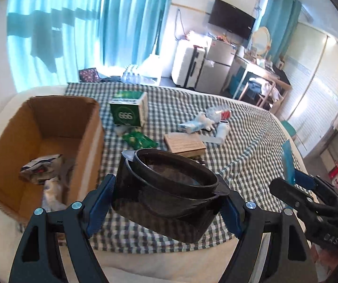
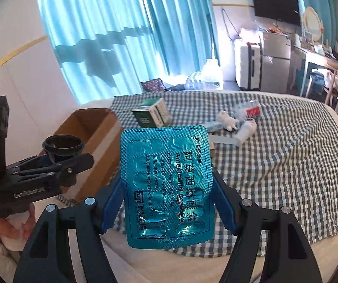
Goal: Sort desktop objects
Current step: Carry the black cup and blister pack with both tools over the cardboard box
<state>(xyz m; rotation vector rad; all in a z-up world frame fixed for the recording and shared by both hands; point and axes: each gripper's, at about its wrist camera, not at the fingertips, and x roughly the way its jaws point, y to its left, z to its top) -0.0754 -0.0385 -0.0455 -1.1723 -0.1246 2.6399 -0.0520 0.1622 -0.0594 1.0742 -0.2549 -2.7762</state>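
My left gripper [image 1: 166,205] is shut on a black plastic cup [image 1: 169,188], held tilted above the near edge of the checked cloth [image 1: 246,146]. In the right wrist view the same left gripper [image 2: 62,158] and black cup [image 2: 63,146] hang at the left, in front of the cardboard box [image 2: 93,127]. My right gripper [image 2: 167,198] is shut on a teal blister pack of capsules [image 2: 166,186], held upright by its side edges. In the left wrist view that blister pack [image 1: 288,165] shows edge-on in the right gripper [image 1: 296,179] at the right.
The open cardboard box [image 1: 27,127] with crumpled wrappers stands at the left. On the cloth lie a green and white carton [image 1: 131,113], a green sachet [image 1: 140,140], a flat brown box [image 1: 184,143], a white tube [image 1: 223,129] and a small white figure [image 2: 227,120].
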